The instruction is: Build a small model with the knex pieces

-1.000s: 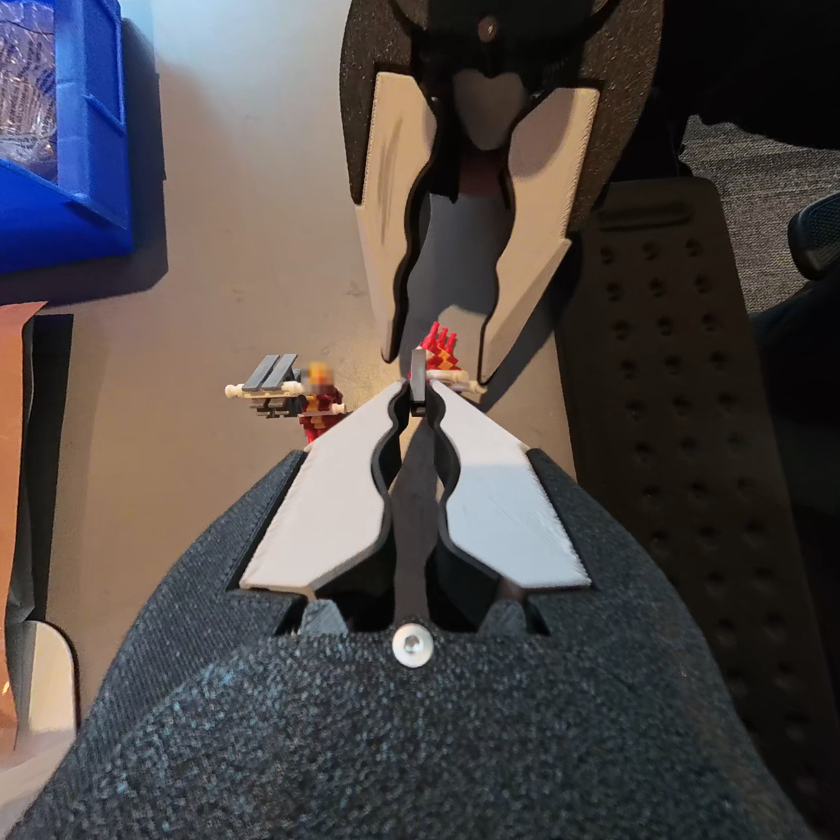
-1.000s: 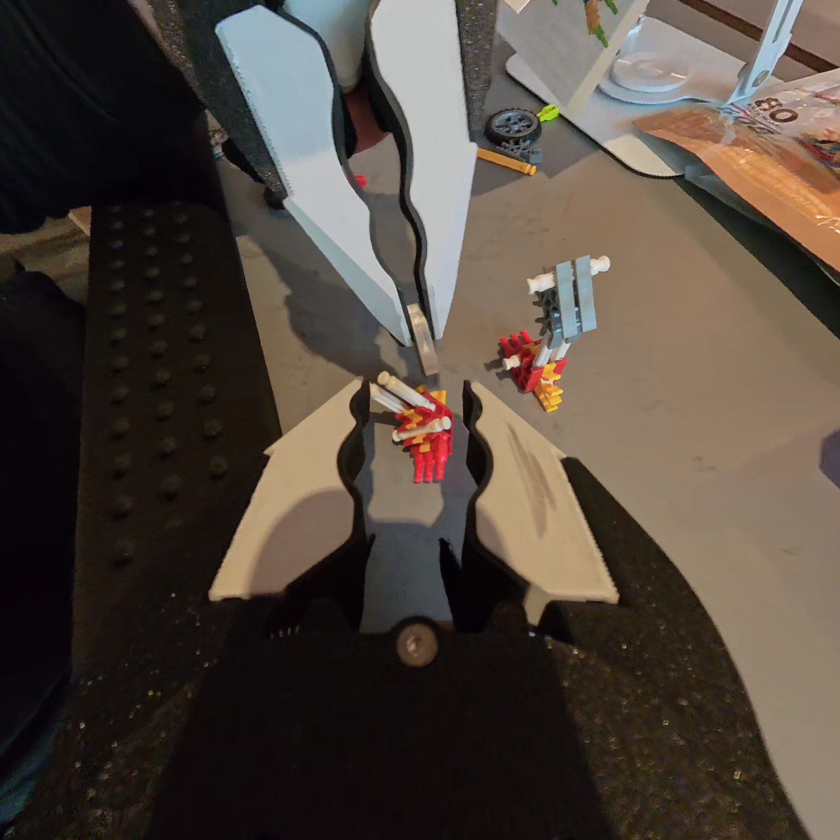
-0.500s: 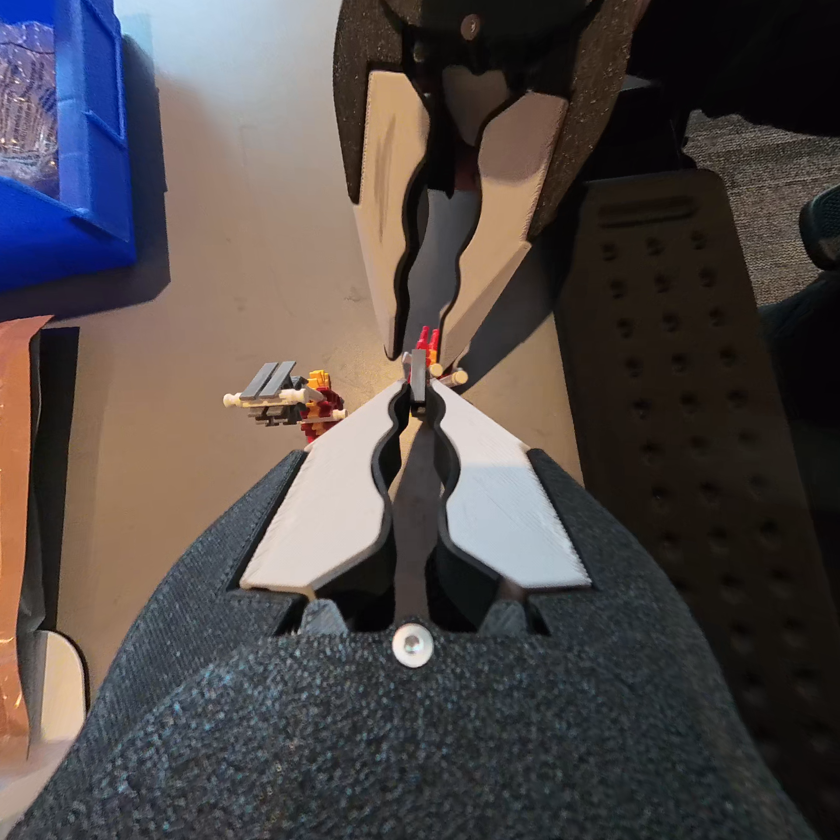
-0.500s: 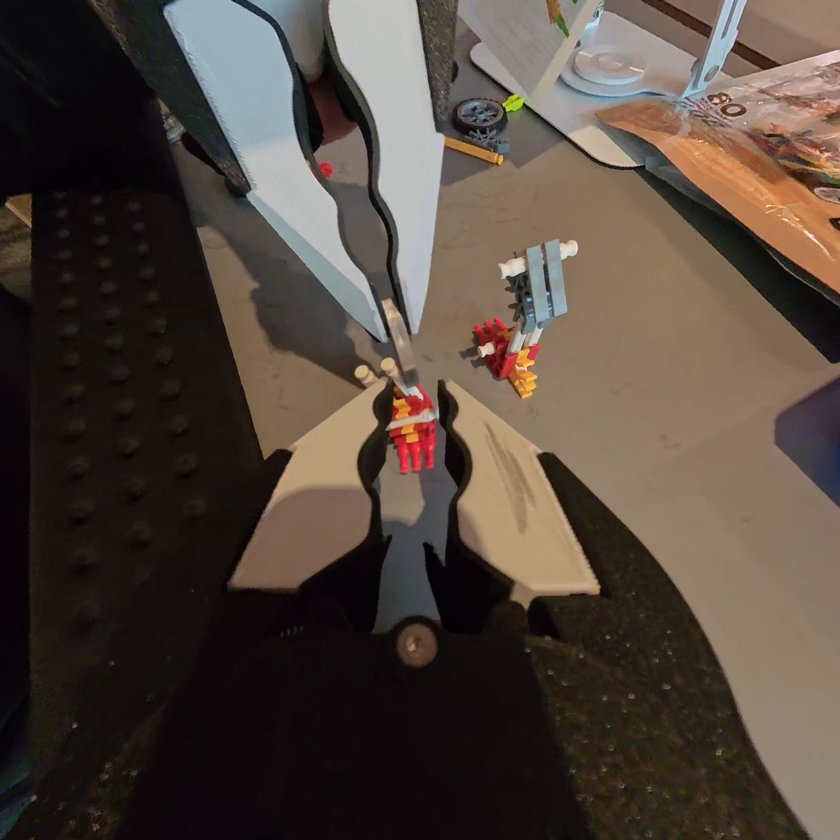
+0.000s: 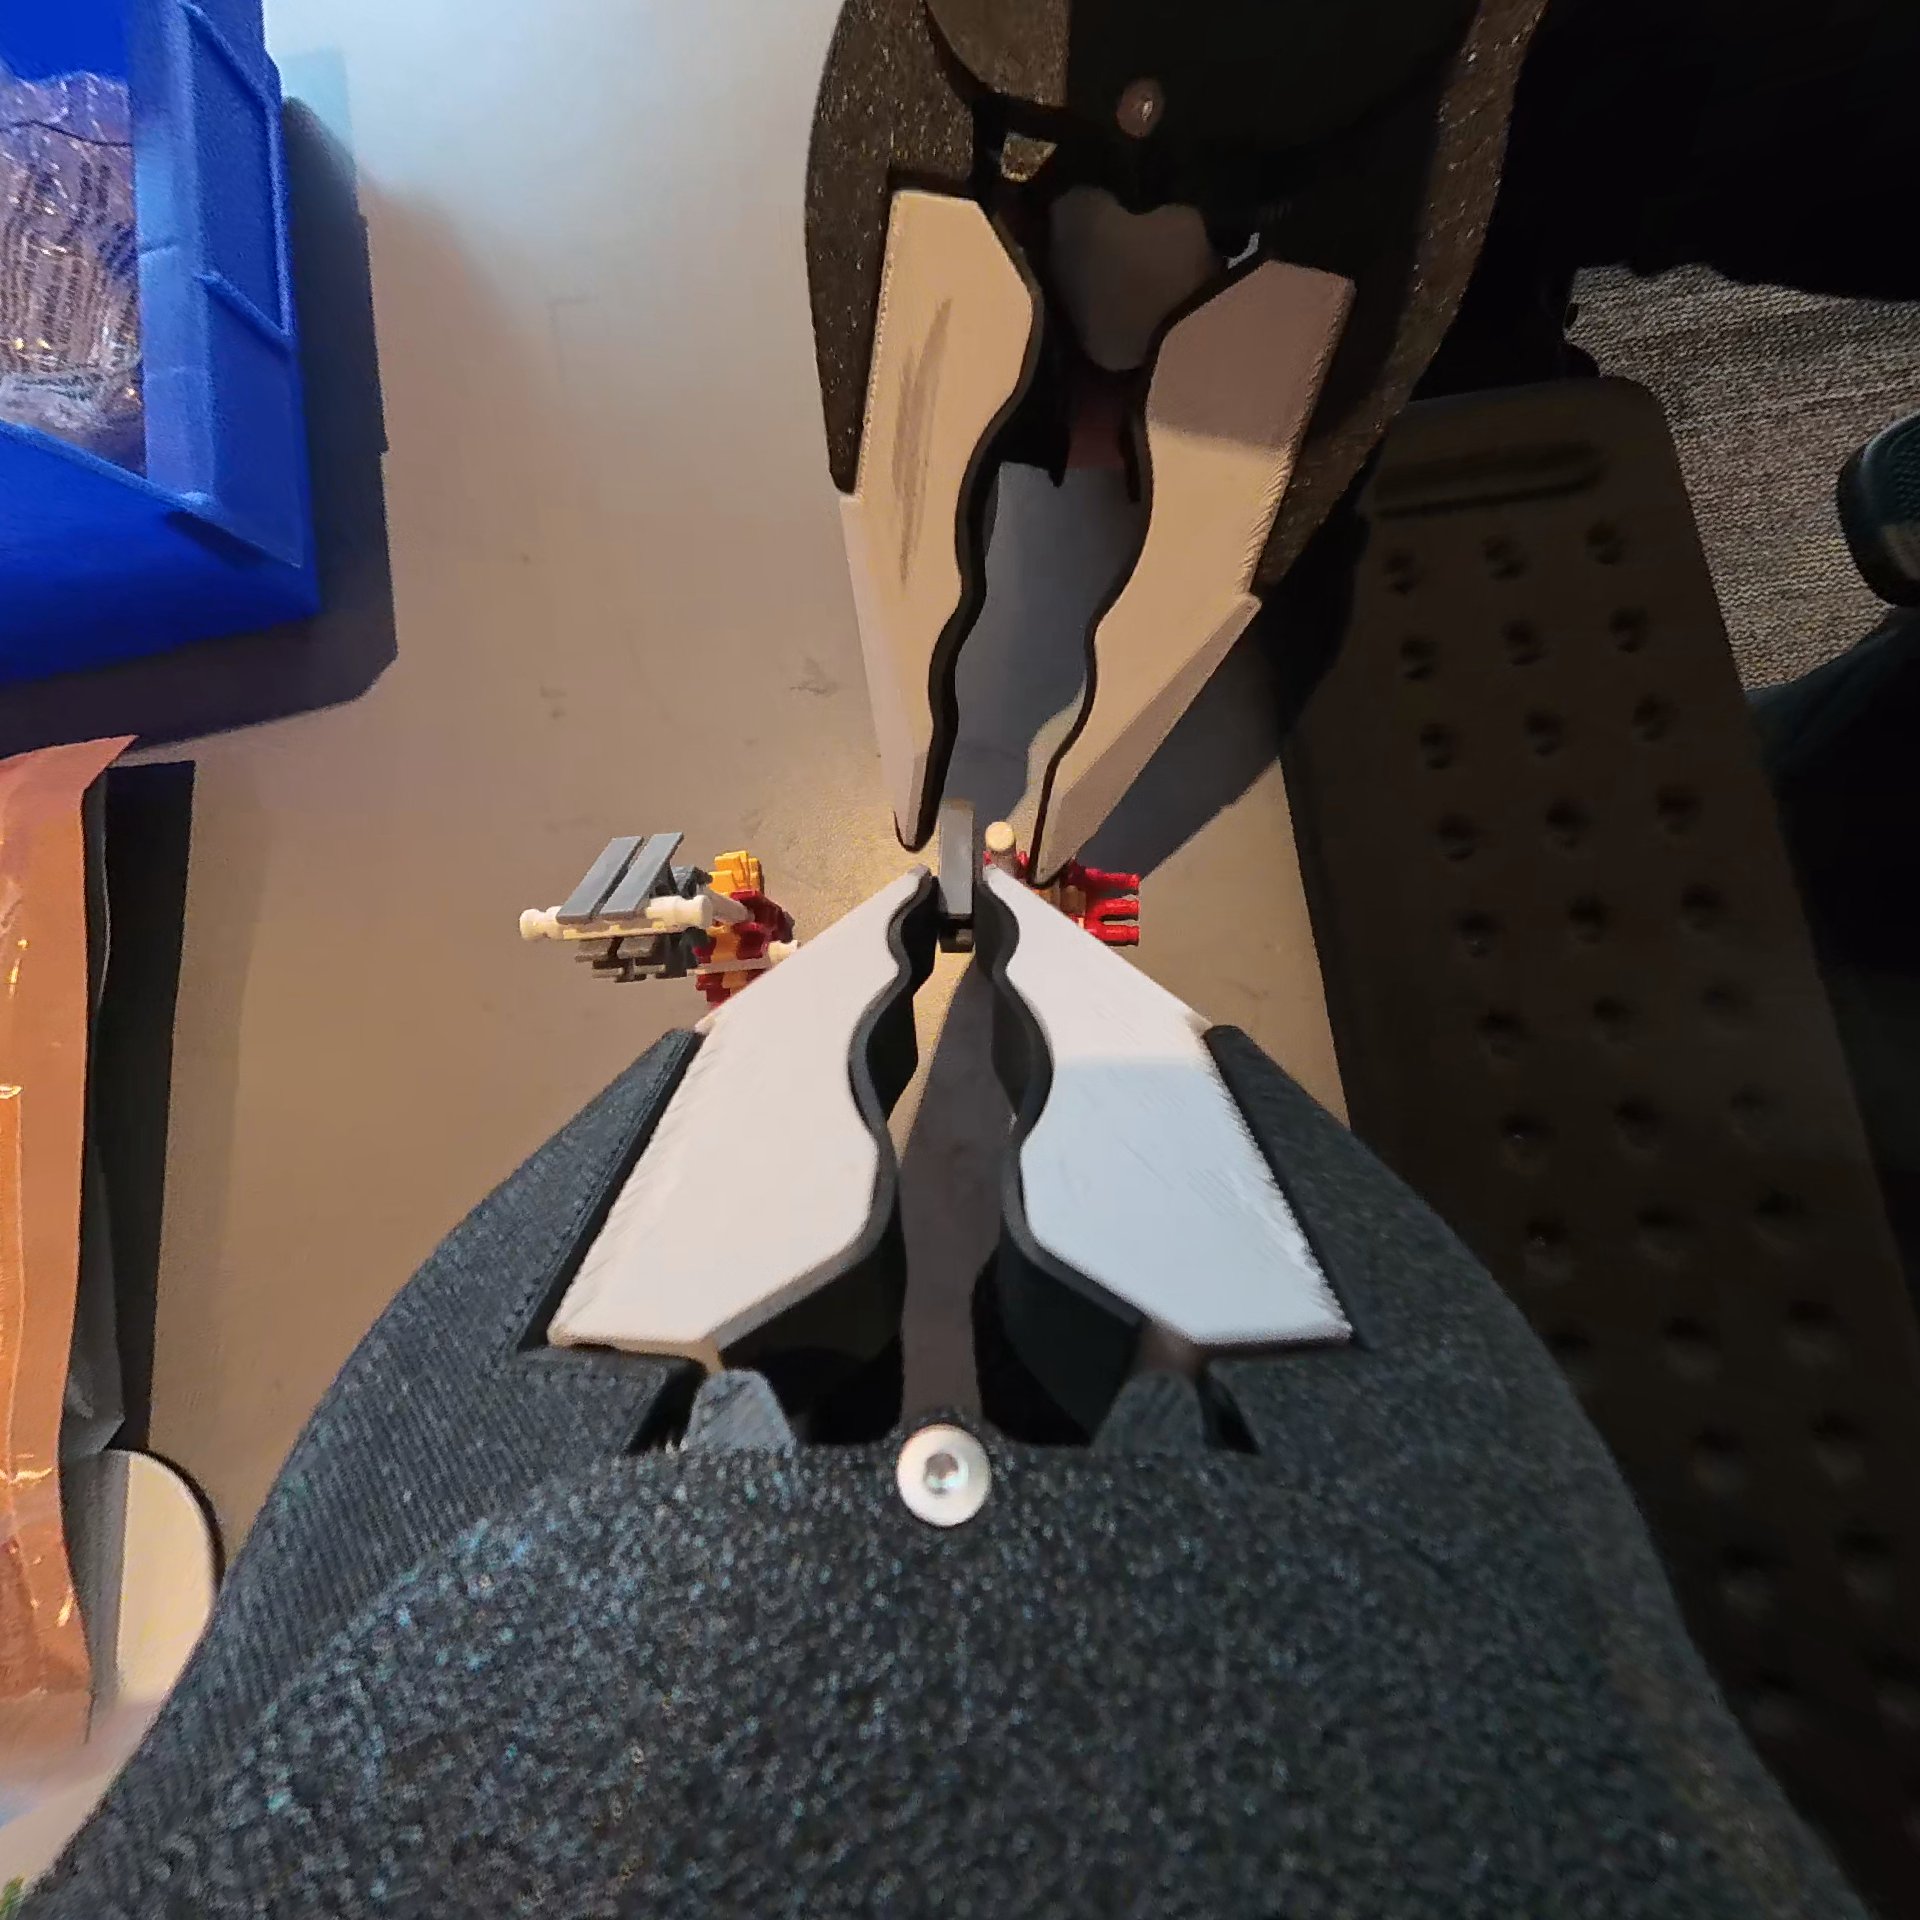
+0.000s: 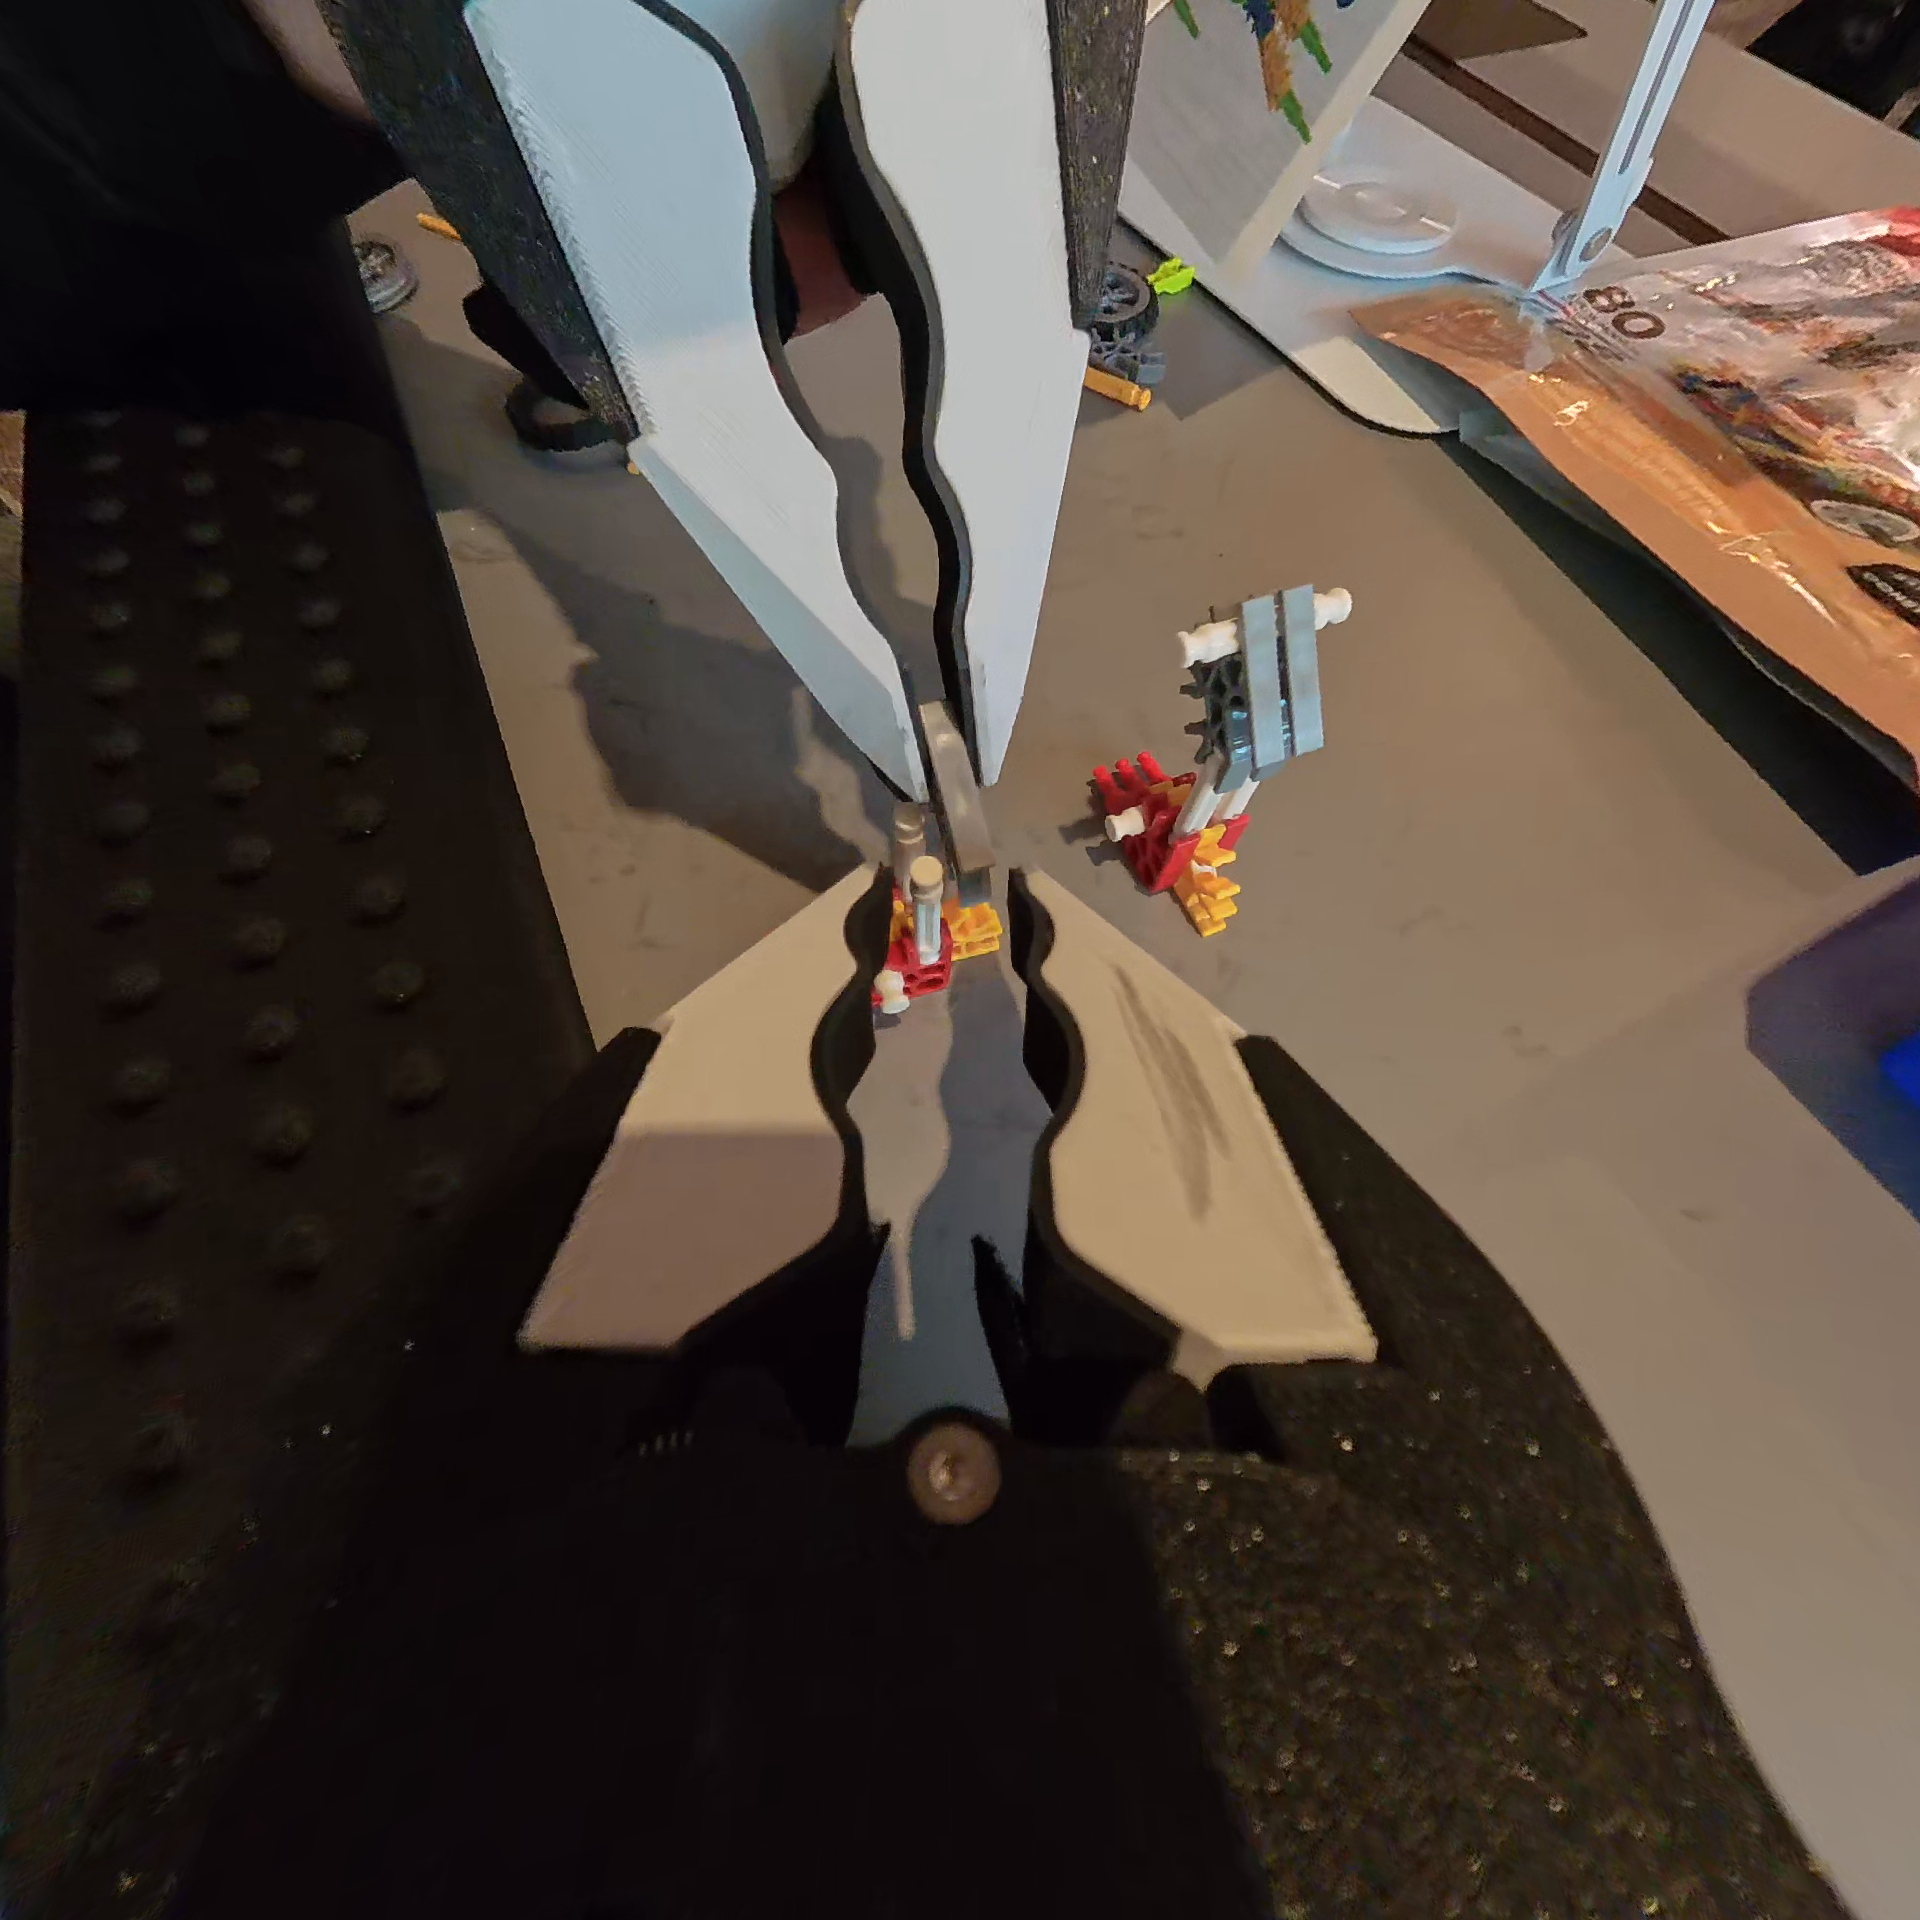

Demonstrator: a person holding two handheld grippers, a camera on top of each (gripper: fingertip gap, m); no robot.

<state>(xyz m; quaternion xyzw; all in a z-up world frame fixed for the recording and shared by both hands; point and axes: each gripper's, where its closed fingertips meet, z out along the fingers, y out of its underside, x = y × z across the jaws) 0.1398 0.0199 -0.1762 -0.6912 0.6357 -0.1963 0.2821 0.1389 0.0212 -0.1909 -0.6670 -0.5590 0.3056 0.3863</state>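
Observation:
My left gripper (image 5: 954, 902) is shut on a small flat grey piece (image 5: 954, 883), held on edge. It enters the right wrist view from the top (image 6: 948, 774) with the grey piece (image 6: 961, 805) at its tips. My right gripper (image 6: 940, 891) is shut on a small red and yellow brick assembly (image 6: 930, 940) with white pins standing up. The grey piece touches those pins. In the left wrist view the right gripper (image 5: 982, 844) comes from the top, and the assembly (image 5: 1091, 902) sticks out beside its tip. A second assembly (image 6: 1216, 790) with two grey plates lies on the table to the right.
A black studded mat (image 6: 208, 831) lies along the table edge (image 5: 1558, 1039). A blue bin (image 5: 156, 416) and an orange plastic bag (image 6: 1683, 436) lie to the sides. A black wheel (image 6: 1124, 301), a yellow pin (image 6: 1117, 387) and a white stand base (image 6: 1361, 229) are behind. Only a small space, under 4 cm, lies between the two pairs of fingers.
My right gripper closed from open onto the red and yellow assembly and turned it so the pins point up. The grey piece in my left gripper now meets the pins.

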